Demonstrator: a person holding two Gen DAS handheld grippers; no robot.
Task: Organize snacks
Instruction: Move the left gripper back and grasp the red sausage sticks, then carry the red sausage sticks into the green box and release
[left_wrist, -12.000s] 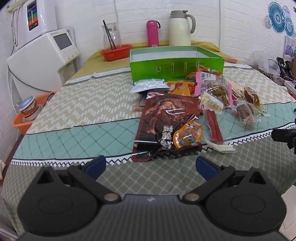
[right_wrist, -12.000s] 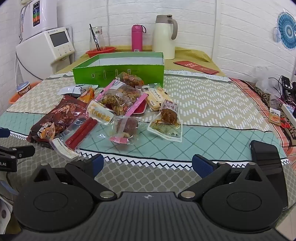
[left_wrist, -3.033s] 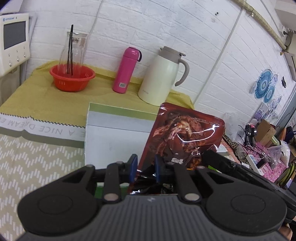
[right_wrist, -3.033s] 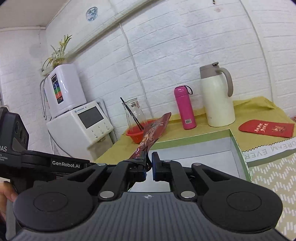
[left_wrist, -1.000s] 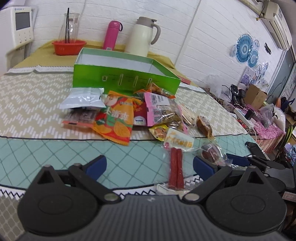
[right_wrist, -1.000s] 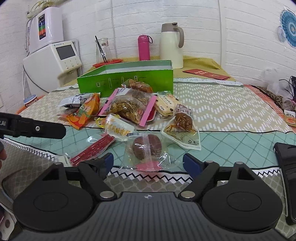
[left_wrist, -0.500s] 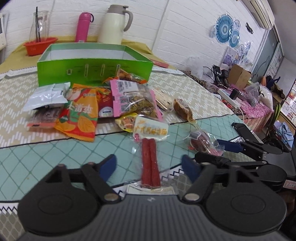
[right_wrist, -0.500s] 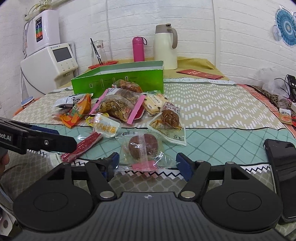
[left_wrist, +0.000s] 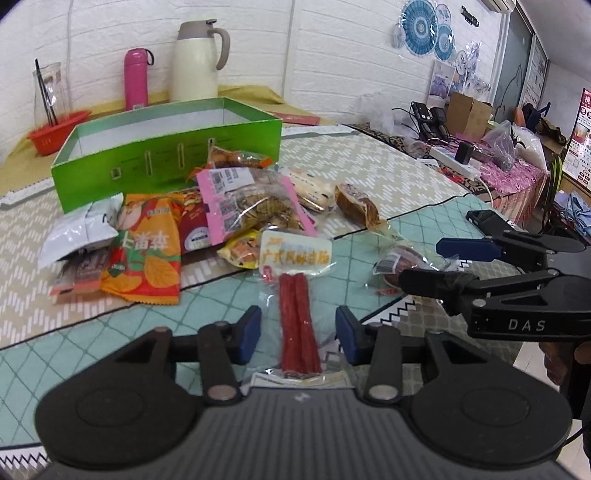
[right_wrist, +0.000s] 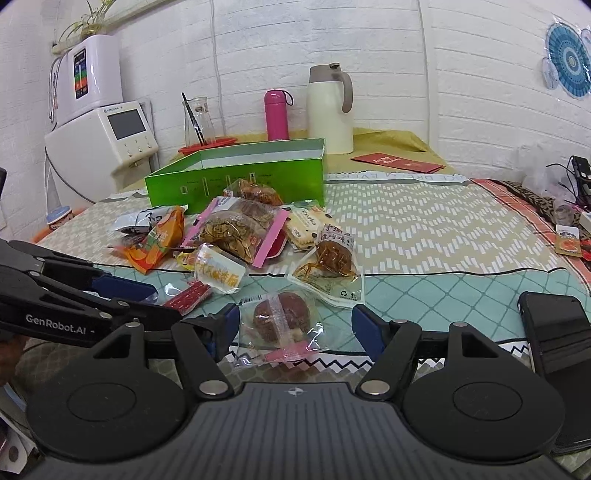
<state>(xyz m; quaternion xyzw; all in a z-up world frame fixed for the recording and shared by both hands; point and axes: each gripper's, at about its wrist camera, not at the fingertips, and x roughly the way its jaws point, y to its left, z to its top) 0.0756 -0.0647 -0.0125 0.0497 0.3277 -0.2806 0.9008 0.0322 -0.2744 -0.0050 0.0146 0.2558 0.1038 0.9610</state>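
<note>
Our left gripper (left_wrist: 298, 334) has just been closing around the clear pack of red sausage sticks (left_wrist: 298, 325), pads not yet touching; our right gripper (right_wrist: 295, 330) stands wide around the wrapped brown cake (right_wrist: 281, 317). Both await the green cardboard box (left_wrist: 166, 162).

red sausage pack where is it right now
In the left wrist view the red sausage pack lies low and central on the tablecloth, between the left gripper's open jaws.

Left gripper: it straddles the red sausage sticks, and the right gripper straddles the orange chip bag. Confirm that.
Half right. The left gripper does straddle the sausage sticks, but the right wrist view shows the right gripper straddling the clear-wrapped brown cake, not the chip bag.
</note>
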